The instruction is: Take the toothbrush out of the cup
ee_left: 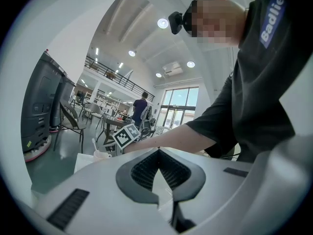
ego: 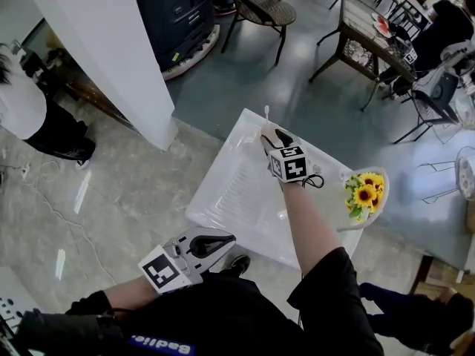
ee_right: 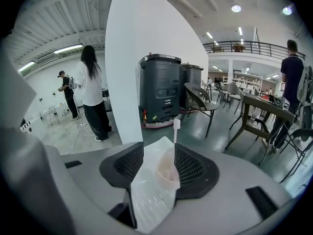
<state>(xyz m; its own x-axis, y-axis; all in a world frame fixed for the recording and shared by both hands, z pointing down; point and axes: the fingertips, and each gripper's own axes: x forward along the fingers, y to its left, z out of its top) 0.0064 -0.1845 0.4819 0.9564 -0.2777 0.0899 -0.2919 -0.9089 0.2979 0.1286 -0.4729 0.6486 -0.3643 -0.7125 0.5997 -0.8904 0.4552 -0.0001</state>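
A pale cup stands near the far corner of the white table, with a white toothbrush upright in it. My right gripper reaches down to the cup and is open. In the right gripper view the cup sits between the spread pads, close to the right-hand pad, and the toothbrush rises above them. My left gripper hovers shut at the table's near edge, holding nothing. The left gripper view shows the closed jaws and the cup far off.
A bunch of sunflowers lies at the table's right edge. A white pillar stands to the left with a person beyond it. Dark bins, chairs and tables fill the room behind.
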